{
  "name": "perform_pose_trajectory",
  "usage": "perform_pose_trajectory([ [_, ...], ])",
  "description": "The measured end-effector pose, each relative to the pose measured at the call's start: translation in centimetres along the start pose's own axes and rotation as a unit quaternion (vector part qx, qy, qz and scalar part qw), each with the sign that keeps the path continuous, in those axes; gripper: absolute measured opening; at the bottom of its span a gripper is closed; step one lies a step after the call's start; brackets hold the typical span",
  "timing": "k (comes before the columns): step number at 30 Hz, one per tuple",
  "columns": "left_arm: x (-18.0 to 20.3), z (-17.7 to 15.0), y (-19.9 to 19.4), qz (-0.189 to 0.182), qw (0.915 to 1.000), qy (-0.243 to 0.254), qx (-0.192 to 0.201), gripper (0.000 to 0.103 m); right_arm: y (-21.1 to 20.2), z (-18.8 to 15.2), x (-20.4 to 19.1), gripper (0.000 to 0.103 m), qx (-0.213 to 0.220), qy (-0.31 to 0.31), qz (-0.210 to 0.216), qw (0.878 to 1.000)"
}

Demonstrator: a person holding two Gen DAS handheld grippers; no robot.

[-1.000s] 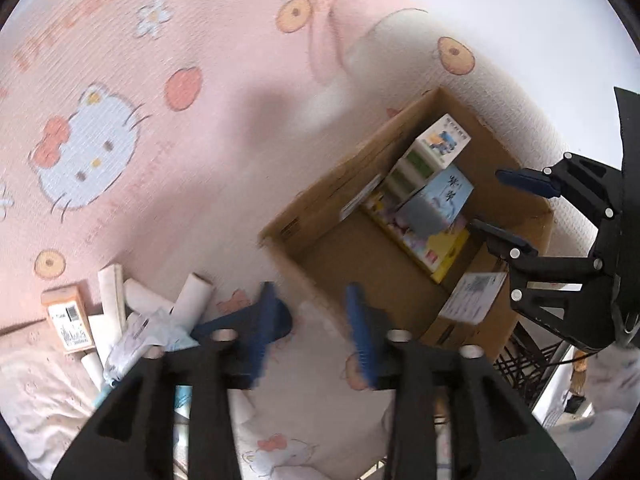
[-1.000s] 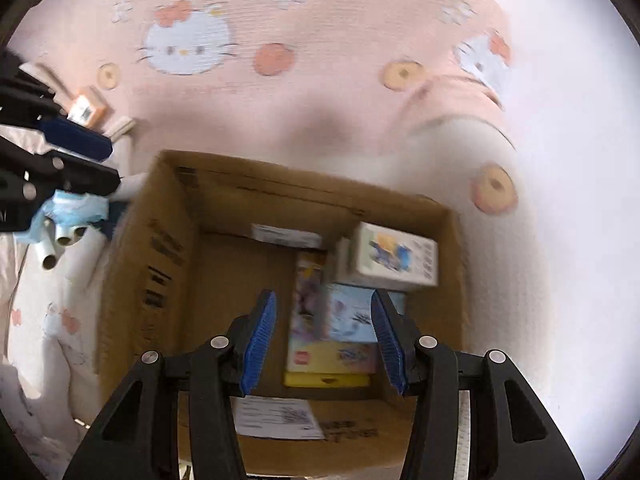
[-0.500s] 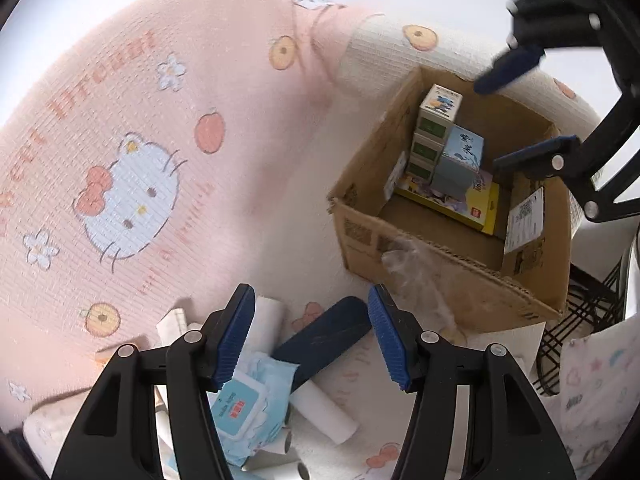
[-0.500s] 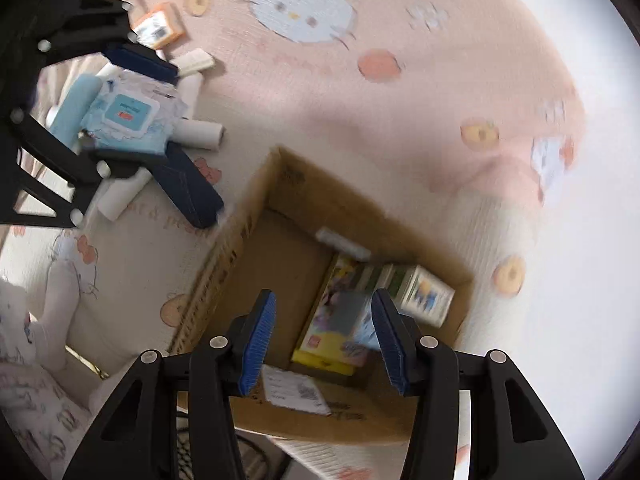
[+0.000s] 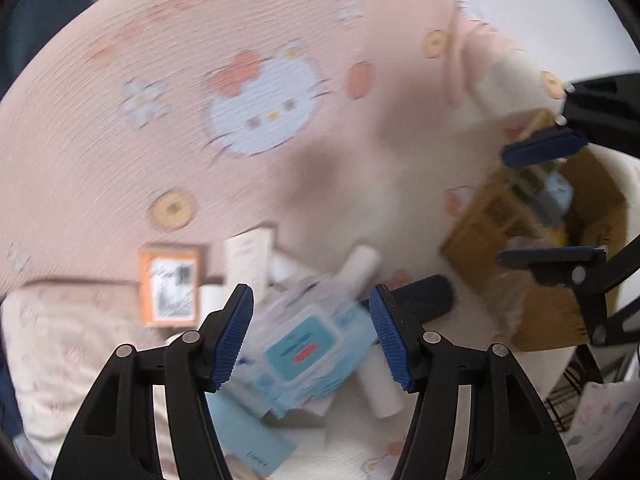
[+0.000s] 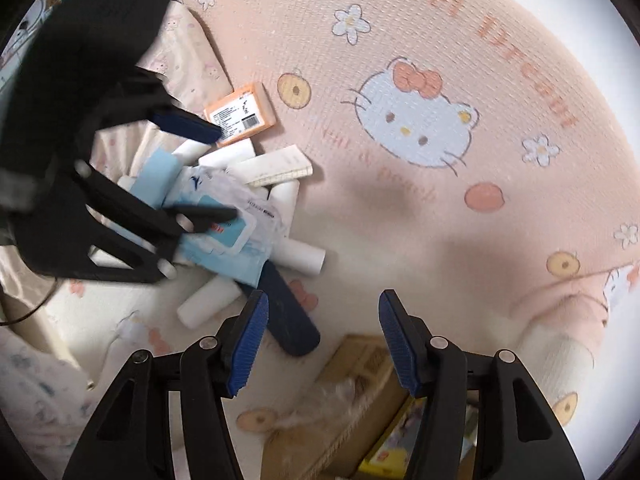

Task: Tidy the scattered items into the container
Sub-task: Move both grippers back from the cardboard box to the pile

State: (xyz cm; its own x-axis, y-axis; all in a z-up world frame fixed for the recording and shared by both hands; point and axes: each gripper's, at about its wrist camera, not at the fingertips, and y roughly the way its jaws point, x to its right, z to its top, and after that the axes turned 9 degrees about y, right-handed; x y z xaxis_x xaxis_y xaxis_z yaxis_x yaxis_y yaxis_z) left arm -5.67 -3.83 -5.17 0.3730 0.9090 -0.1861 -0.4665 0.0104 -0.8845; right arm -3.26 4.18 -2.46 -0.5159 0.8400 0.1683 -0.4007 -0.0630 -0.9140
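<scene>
The left gripper (image 5: 311,336) hovers over the wipes pack (image 5: 310,354) atop the pile on the bed, jaws just opening, empty. The right gripper (image 6: 323,342), also opening and empty, leaves the box (image 6: 360,412). Next: lower and grip the pack.

One orange box (image 6: 240,114), one wipes pack (image 6: 224,224), roughly five white tubes (image 6: 303,255).
</scene>
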Motion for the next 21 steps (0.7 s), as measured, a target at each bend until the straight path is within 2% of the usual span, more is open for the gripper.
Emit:
perform_pose_trajectory([
  [4, -2.2, -1.4, 0.7, 0.002, 0.9996, -0.028, -0.009, 0.065, 1.6, 0.3, 0.1, 0.055, 0.005, 0.009, 0.027, 1.0],
  [8, -4.9, -2.7, 1.9, -0.018, 0.9968, -0.077, -0.011, 0.065, 1.4, 2.3, 0.9, 0.055, 0.075, 0.043, 0.073, 0.994],
  [12, -7.6, -4.6, 3.4, -0.04, 0.9898, -0.135, -0.021, 0.065, 2.7, 4.8, 1.0, 0.055, 0.128, 0.054, 0.075, 0.987],
  [15, -9.7, -5.9, 4.2, -0.043, 0.9831, -0.178, -0.012, 0.065, 4.8, 5.9, 0.3, 0.055, 0.129, 0.055, 0.101, 0.985],
  [18, -12.1, -7.2, 4.8, -0.044, 0.9747, -0.219, 0.0, 0.065, 7.2, 6.5, -0.3, 0.055, 0.11, 0.096, 0.14, 0.979],
  [19, -12.8, -7.4, 5.1, -0.04, 0.9747, -0.22, -0.005, 0.065, 7.8, 6.6, -0.5, 0.055, 0.106, 0.104, 0.15, 0.977],
  [21, -14.3, -8.0, 5.6, -0.007, 0.9773, -0.211, -0.016, 0.065, 8.9, 6.9, -1.2, 0.055, 0.102, 0.113, 0.164, 0.975],
])
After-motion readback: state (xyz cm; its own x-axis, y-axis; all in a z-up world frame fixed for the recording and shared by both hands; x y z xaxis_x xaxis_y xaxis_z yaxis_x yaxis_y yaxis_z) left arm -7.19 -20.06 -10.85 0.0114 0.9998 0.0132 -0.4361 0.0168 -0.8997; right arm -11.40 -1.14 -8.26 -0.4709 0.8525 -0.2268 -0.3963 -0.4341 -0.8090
